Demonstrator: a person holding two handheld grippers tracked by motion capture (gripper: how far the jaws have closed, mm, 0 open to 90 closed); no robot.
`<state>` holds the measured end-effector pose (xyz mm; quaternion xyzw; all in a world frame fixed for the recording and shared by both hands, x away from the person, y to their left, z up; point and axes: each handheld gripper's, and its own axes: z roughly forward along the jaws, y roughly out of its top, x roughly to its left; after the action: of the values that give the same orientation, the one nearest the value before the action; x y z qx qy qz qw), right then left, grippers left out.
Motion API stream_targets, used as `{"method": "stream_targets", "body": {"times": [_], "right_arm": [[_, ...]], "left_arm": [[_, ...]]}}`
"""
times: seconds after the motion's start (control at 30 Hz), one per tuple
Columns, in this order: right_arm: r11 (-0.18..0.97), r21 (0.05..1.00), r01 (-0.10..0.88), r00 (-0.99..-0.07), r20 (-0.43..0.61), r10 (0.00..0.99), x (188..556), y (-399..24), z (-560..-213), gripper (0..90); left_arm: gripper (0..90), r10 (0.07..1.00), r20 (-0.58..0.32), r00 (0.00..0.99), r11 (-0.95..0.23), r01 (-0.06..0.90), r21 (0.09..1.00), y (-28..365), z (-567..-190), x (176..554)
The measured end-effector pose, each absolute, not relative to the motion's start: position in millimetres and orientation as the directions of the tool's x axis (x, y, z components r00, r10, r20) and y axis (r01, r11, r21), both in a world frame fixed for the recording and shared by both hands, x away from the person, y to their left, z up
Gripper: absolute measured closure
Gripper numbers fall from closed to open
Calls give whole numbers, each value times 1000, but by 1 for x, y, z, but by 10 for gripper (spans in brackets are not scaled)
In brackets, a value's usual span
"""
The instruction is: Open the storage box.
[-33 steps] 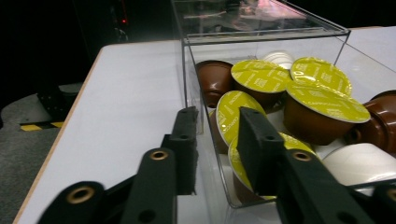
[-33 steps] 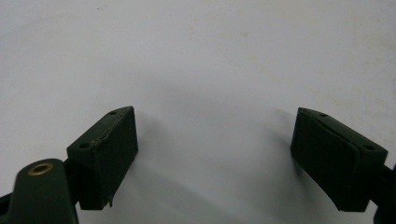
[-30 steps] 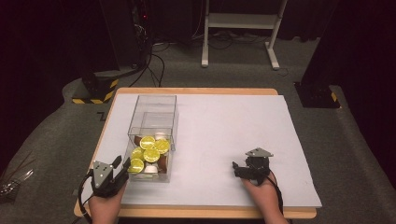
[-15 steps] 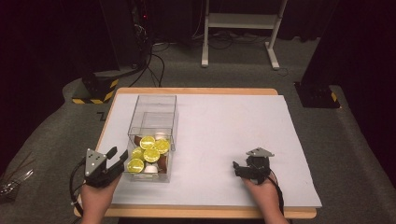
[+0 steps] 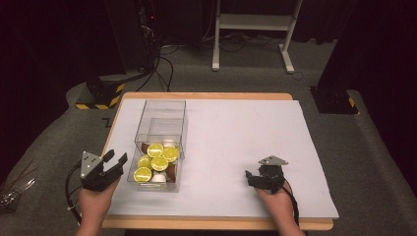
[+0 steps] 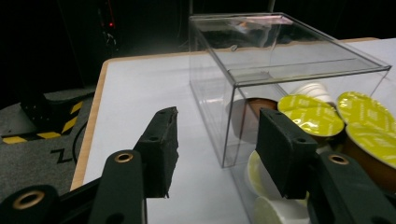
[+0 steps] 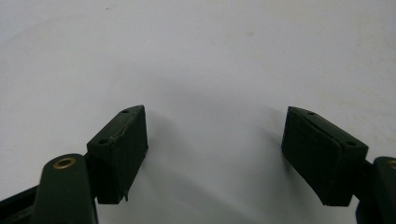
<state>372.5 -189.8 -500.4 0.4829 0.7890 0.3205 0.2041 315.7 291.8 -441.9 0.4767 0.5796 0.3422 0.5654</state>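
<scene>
Clear plastic forms the box (image 5: pixel 160 142) I am working with; it sits on the left part of the white-covered desk (image 5: pixel 236 137), its near end packed with coffee capsules (image 5: pixel 158 162), most with yellow-green foil lids, a few brown or white.

My left gripper (image 5: pixel 112 161) is just beside the box's near left corner, off the desk's left edge. Its jaws have just been opening and stand moderately wide, with nothing pressed between them. My right gripper (image 5: pixel 252 177) rests low over bare desk, well apart from the box. Its jaws have just been closing, yet a gap remains and they hold nothing.

I judge that this is the point where the left gripper is letting go of the box, or lining up on it, while the right one waits. The next move would call for bringing one gripper over the open near end and setting the pads around a single capsule lid without nudging its neighbours or the thin wall.

The high view gives the whole layout and both hands. The left gripper view (image 6: pixel 217 144) shows that gripper's right pad overlapping the box's corner, the capsules close behind it. I cannot tell from it whether the pad touches the wall. The right gripper view (image 7: pixel 215 149) confirms plain white surface between those jaws.
</scene>
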Motion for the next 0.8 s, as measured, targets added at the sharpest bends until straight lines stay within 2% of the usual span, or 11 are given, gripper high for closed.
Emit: {"method": "stream_targets", "body": {"times": [0.23,0.57,0.8], "right_arm": [[355,738,574,-479,-49,877,364,-177,-488,284],[375,780,500,-543,-54,838,360,-146,-463,330],[386,800,459,-590,-50,806,358,-125,-453,331]], "left_arm": [[482,944,-325,54,308,212,928,307,-466,323],[477,940,-337,51,309,289,906,319,-498,334],[465,940,-339,46,311,301,902,321,-506,336]]}}
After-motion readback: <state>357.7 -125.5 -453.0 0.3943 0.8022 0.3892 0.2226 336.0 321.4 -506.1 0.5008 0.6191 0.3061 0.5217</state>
